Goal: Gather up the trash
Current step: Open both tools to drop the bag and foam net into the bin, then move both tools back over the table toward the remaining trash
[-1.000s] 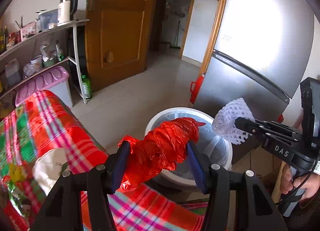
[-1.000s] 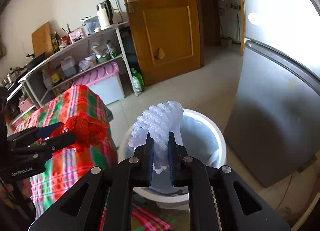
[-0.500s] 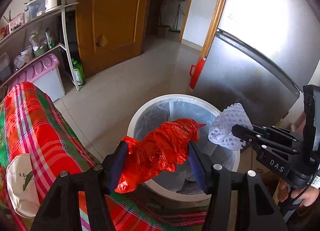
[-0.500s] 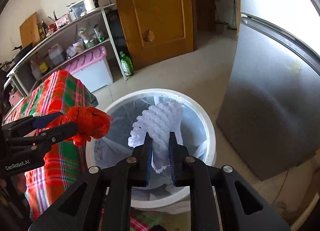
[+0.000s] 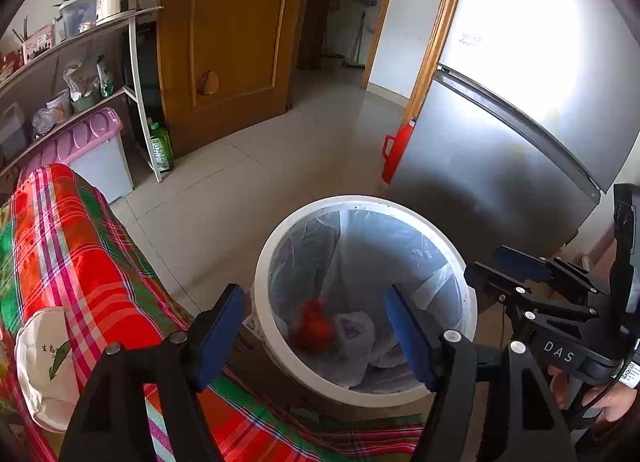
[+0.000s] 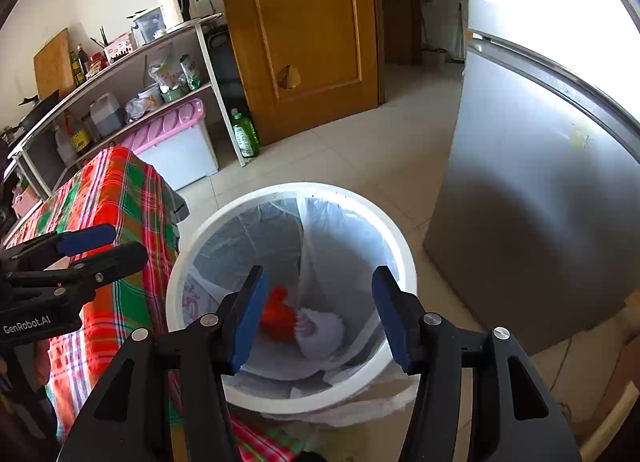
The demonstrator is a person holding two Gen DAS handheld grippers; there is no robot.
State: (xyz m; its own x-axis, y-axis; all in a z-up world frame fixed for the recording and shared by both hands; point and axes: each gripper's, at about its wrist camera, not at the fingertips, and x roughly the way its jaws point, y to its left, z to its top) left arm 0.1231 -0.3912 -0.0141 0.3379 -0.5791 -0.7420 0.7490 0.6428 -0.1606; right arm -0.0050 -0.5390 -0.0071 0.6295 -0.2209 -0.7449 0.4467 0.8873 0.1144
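Note:
A white round trash bin [image 5: 264, 262] [image 6: 400, 246] with a clear liner stands on the floor below both grippers. Inside it lie a crumpled red plastic bag [image 5: 314, 326] [image 6: 276, 312] and a white foam fruit net [image 5: 354, 332] [image 6: 322, 332], side by side. My left gripper [image 5: 316, 326] hangs over the bin's near rim, its jaws opening with nothing between them. My right gripper [image 6: 316, 310] is above the bin too, jaws opening and empty. In the left wrist view the right gripper [image 5: 504, 266] shows at the right; in the right wrist view the left gripper [image 6: 104, 246] shows at the left.
A table with a red and green plaid cloth [image 5: 80, 262] [image 6: 120, 198] stands left of the bin. A silver fridge [image 5: 500, 166] [image 6: 540, 182] is at the right. Behind are a wooden door [image 5: 228, 42], a shelf rack [image 6: 132, 74] with kitchen items and a pink-lidded box [image 6: 172, 130].
Both grippers have opened. The red bag left my left gripper and the foam net left my right one; both now lie inside the bin. Both grippers came closer over the bin.

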